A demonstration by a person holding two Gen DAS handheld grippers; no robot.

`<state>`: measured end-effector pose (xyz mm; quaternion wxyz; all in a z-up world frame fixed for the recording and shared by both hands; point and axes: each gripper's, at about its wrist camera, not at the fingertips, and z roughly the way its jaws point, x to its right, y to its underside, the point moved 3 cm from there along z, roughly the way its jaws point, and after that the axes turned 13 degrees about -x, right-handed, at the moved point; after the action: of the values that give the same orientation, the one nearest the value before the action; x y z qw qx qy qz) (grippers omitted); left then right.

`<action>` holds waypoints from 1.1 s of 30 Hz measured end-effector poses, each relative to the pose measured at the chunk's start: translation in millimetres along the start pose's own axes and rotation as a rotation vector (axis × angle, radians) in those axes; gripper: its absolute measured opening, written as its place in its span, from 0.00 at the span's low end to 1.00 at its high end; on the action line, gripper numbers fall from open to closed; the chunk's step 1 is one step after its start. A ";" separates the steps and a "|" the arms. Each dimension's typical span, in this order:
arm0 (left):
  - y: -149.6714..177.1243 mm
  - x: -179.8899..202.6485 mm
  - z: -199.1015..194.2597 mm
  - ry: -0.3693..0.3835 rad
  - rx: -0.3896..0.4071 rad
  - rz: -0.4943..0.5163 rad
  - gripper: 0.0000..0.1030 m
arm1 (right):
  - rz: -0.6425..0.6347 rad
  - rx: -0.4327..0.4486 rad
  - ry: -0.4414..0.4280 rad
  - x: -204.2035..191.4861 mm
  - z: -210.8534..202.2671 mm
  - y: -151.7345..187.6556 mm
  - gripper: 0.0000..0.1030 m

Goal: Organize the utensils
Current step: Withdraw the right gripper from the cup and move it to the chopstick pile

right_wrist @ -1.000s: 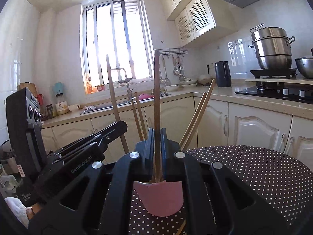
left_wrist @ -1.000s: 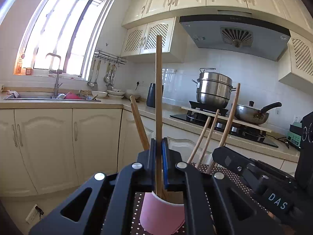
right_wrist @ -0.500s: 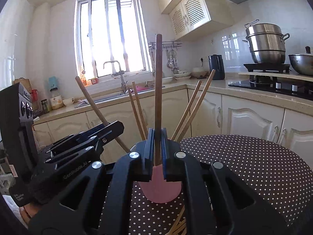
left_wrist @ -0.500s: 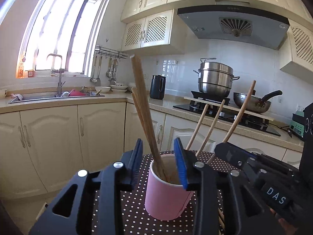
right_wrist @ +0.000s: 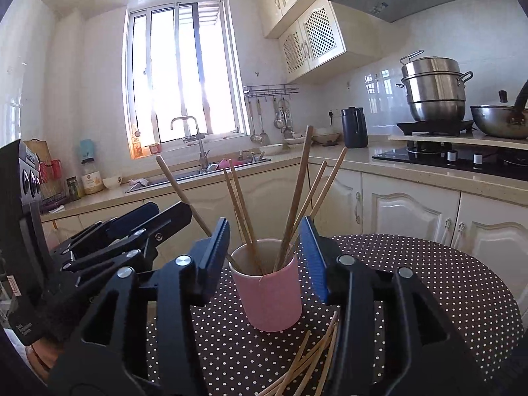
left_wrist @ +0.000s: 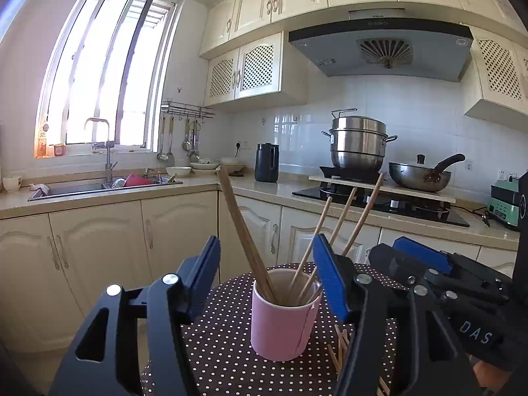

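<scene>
The pink paper cup stands at centre frame on the round, white-dotted brown desk, well inside its rim. Seven wooden chopsticks lean in the cup. More loose chopsticks lie at the bottom edge, cut off and uncountable. The left gripper and right gripper flank the cup, fingers opening, gripping nothing.

Cup pink, cream inside; chopsticks pale wood — tablecloth dark brown, white dots. Gripper pads blue, black frames; cabinets cream.
</scene>
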<state>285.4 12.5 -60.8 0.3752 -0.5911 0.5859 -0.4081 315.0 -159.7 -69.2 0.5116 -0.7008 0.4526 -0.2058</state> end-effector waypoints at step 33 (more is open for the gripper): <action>85.3 56.8 40.9 0.046 -0.586 0.197 0.73 | 0.225 -0.447 0.162 64.9 -12.7 76.0 0.51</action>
<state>289.0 -48.3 -152.8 0.2131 -0.6051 0.7414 -0.1968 306.1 -226.4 -144.2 0.3257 -0.7229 0.6014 -0.0980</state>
